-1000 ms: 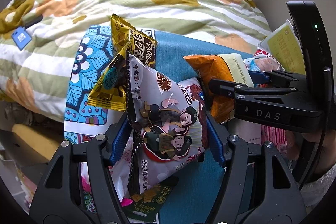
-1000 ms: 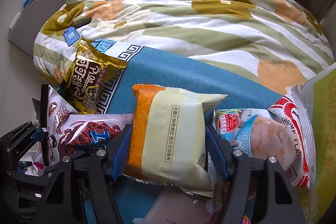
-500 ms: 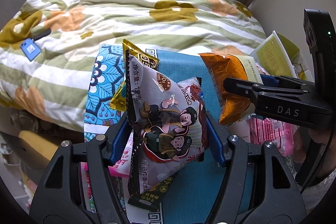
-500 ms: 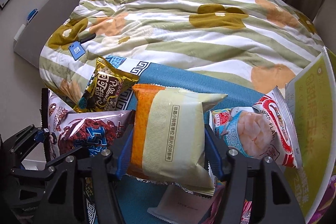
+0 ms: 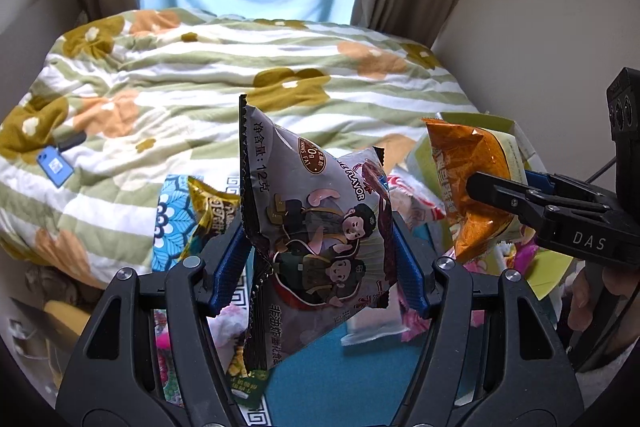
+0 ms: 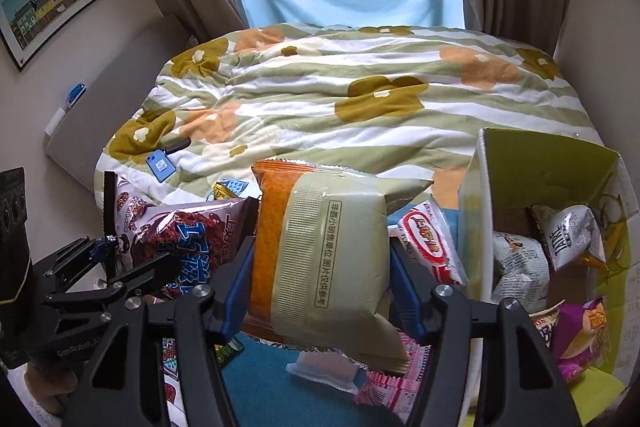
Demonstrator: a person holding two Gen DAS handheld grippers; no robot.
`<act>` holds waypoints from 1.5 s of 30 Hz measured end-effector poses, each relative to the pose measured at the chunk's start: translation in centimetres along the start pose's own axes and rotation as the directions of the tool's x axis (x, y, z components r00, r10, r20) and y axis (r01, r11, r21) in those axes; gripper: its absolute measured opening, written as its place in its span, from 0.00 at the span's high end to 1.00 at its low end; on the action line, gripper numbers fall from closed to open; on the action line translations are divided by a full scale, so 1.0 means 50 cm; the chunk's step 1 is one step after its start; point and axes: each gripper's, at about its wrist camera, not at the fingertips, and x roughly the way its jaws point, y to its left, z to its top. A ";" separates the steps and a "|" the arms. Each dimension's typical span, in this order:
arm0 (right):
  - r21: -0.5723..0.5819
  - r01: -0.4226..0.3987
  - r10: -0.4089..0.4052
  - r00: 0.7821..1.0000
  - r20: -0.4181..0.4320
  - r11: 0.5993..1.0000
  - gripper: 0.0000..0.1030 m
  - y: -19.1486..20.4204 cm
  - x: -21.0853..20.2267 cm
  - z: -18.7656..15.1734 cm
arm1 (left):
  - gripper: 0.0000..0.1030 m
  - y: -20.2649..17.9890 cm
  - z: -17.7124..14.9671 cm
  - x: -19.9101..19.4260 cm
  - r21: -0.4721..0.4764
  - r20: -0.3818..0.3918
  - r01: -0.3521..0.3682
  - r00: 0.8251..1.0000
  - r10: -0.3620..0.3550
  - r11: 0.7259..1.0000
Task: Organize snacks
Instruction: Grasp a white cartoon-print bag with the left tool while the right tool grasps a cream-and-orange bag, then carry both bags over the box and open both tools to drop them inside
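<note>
My left gripper [image 5: 320, 263] is shut on a grey snack bag with cartoon figures [image 5: 320, 235] and holds it up above the blue cloth [image 5: 320, 383]. My right gripper [image 6: 320, 287] is shut on an orange and cream snack bag [image 6: 328, 259], also lifted. Each gripper shows in the other's view: the right one with the orange bag [image 5: 468, 187] at the right, the left one with the grey bag [image 6: 180, 235] at the left. An open green box [image 6: 552, 167] at the right holds several snack bags.
Loose snacks lie on the cloth: a gold bag [image 5: 212, 211], a red-and-white shrimp bag [image 6: 432, 243], pink packets [image 6: 392, 383]. Behind lies a bed with a flowered quilt [image 6: 360, 87] and a blue tag [image 6: 160, 165]. Curtains and window are beyond.
Both grippers have risen with their bags, well above the cloth. The views now take in the window, and the green box's inside shows at the right.
</note>
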 end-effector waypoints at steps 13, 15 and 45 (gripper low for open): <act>0.098 0.080 -0.094 0.986 0.139 0.992 0.44 -0.262 -0.219 -0.013 | 0.39 -0.344 0.083 0.054 0.093 0.037 0.135 0.990 -0.139 0.986; 0.117 0.090 -0.107 0.983 0.150 0.989 0.44 -0.305 -0.242 -0.017 | 0.39 -0.394 0.087 0.077 0.103 0.023 0.138 0.990 -0.141 0.985; 0.122 0.036 -0.040 0.999 0.031 0.992 0.44 -0.542 -0.207 -0.055 | 0.00 -0.490 0.012 0.154 0.045 -0.028 -0.063 0.998 0.065 0.997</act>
